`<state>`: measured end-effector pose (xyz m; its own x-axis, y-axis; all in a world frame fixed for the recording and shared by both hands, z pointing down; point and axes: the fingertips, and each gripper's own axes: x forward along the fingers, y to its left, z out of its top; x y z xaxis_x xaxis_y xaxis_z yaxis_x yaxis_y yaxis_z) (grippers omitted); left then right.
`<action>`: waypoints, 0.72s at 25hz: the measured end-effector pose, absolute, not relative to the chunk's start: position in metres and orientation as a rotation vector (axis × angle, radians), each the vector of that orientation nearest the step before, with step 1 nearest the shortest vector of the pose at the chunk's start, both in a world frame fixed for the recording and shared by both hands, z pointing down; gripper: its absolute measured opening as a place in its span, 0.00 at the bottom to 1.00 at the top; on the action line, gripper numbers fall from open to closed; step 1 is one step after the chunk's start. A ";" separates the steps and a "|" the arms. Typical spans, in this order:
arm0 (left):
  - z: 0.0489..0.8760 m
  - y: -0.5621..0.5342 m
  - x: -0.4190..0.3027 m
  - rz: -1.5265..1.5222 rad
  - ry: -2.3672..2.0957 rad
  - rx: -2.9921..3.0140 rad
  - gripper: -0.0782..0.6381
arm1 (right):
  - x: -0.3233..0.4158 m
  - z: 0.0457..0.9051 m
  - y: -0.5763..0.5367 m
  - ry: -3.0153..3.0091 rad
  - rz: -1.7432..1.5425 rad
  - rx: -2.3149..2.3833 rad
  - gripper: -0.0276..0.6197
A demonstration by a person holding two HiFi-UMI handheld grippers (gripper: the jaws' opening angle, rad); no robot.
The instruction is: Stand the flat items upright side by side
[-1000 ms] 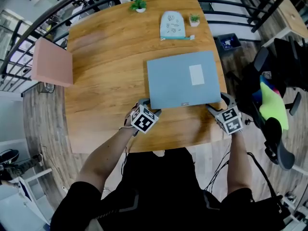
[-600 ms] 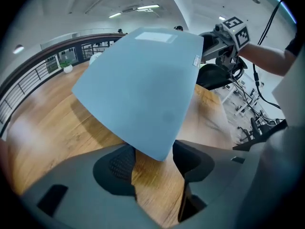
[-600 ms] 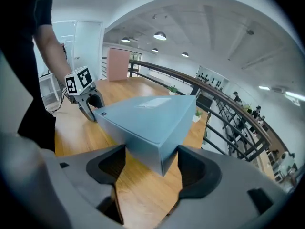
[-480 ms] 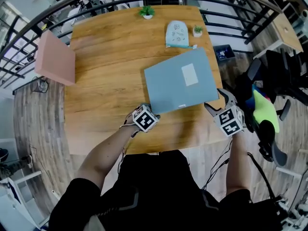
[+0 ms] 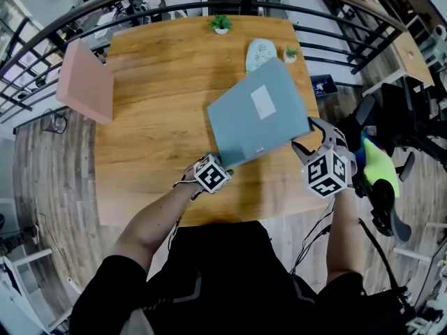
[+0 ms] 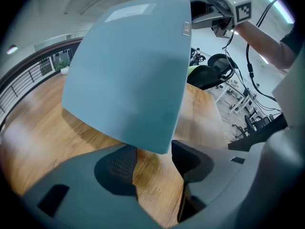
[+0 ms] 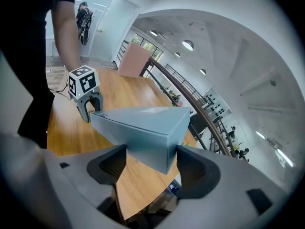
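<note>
Rising since the earlier frames, the right side of the blue-grey box is now tipping up off the wooden table, and its white label is swinging toward the far edge. The right gripper is carrying that side: its jaws are standing wide and pressing on the box's near right corner, which is filling the gap between the pads. The left gripper is staying low at the near left corner (the lowest part of the box, close to the tabletop). Its jaws have just been closing, and the corner is sitting between them with a pad meeting each side. The box is hanging slanted between the two grippers, its broad face turning toward the person's left.

Its raised far edge is partly covering a patterned pouch, which is lying next to a small potted plant. Another small plant is sitting at the table's far edge. A pink box is standing on edge at the table's left side, by the railing, well apart from the blue-grey one
</note>
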<state>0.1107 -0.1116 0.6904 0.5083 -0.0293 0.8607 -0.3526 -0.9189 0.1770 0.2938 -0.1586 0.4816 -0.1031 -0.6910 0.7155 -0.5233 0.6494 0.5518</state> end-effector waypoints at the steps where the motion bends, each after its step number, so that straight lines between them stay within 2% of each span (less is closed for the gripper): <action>1: 0.692 -0.113 0.110 1.378 -0.321 2.418 0.45 | 0.291 0.481 -0.161 -1.755 -0.204 0.973 0.57; 18: 0.707 -0.121 0.113 1.322 -0.338 2.372 0.49 | 0.227 0.448 -0.190 -1.576 -0.697 0.723 0.55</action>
<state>0.1135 -0.1211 0.7070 0.5230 -0.0152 0.8522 -0.3958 -0.8898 0.2270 0.2269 -0.1900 0.4478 -0.1004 -0.7787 0.6194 -0.0653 0.6263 0.7768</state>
